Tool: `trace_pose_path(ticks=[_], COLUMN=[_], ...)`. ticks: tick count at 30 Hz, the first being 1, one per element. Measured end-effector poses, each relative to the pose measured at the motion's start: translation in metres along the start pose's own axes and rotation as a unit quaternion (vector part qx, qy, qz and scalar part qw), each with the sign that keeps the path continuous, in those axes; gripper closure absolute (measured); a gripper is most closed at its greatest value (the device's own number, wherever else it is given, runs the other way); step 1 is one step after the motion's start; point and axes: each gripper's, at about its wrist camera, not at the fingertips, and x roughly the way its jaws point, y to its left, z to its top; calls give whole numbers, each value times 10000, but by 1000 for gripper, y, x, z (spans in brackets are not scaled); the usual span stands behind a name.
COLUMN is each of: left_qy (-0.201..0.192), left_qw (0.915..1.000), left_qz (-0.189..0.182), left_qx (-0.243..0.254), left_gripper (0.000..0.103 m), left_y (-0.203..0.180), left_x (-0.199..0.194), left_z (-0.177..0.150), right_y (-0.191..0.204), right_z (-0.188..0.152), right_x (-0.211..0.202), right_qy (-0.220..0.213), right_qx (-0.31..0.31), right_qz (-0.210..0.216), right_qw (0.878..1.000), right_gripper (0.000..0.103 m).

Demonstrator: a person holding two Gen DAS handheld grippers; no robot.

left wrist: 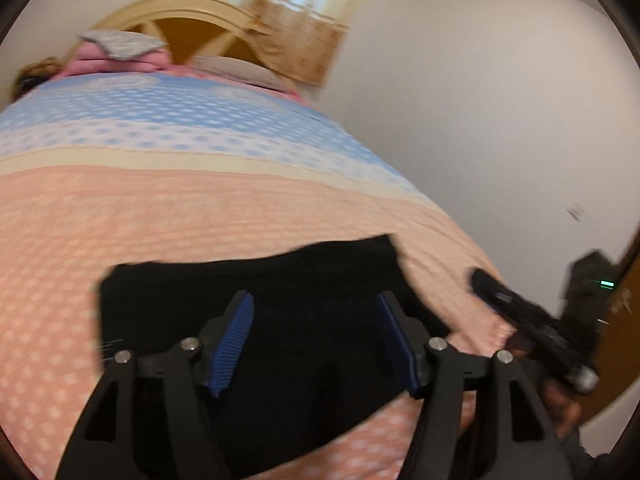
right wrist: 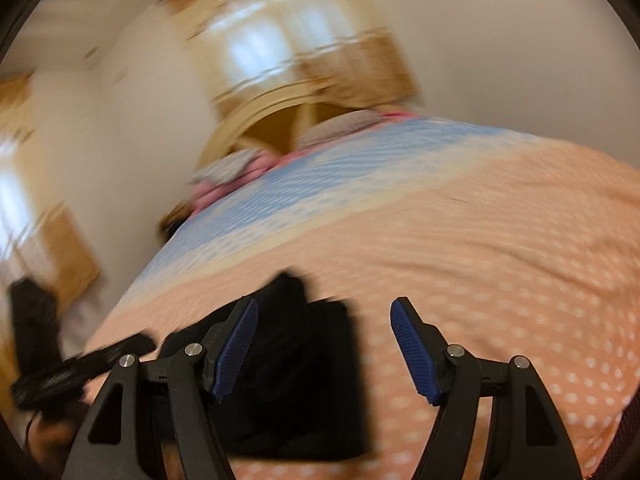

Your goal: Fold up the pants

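Black pants (left wrist: 280,312), folded into a compact block, lie flat on a peach dotted bedspread (left wrist: 120,240) directly beneath the left gripper (left wrist: 316,344), whose blue pads stand apart, gripping nothing. Right gripper (right wrist: 324,348), just beside the pants, is likewise spread and empty.

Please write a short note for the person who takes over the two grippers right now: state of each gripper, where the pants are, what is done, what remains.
Left gripper: open, nothing held, above the black pants.
Right gripper: open, empty, over the pants' right edge and the bedspread.
Pants: lying on the peach part of the bedspread, near the bed's front edge, in a compact, roughly rectangular bundle.
Done: they look folded at least once; blur hides the layers.
Left: check the edges, fold again if needed.
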Motion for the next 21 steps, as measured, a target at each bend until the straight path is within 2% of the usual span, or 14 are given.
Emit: trace_pose_path(ticks=[2, 4, 6, 9, 12, 14, 16, 21], left_qy=[-28, -15, 59, 120, 142, 137, 76, 70], left_qw=[9997, 9990, 9982, 9978, 9978, 9978, 9977, 9976], left_qz=[237, 397, 462, 470, 465, 485, 540, 574], left_qx=[-111, -202, -364, -451, -447, -423, -403, -374], left_gripper=[37, 37, 37, 37, 37, 31, 27, 27], left_y=[16, 28, 38, 43, 43, 42, 41, 43], left_x=[-5, -7, -6, -2, 0, -1, -4, -1], left_z=[-5, -11, -17, -23, -26, -27, -28, -28], right_y=[23, 39, 40, 28, 17, 11, 8, -8], right_z=[-7, -17, -26, -32, -33, -34, -36, -41], right_x=[3, 12, 24, 33, 29, 23, 19, 24], right_qy=[228, 592, 918, 1165, 1222, 1225, 1202, 1395], right_qx=[-422, -714, -825, -776, -627, -546, -491, -311], right_qz=[231, 154, -162, -407, -315, -285, -377, -509], right_qw=[9986, 9956, 9922, 9893, 9900, 9906, 9908, 9884], right_gripper=[33, 43, 70, 85, 89, 90, 91, 91])
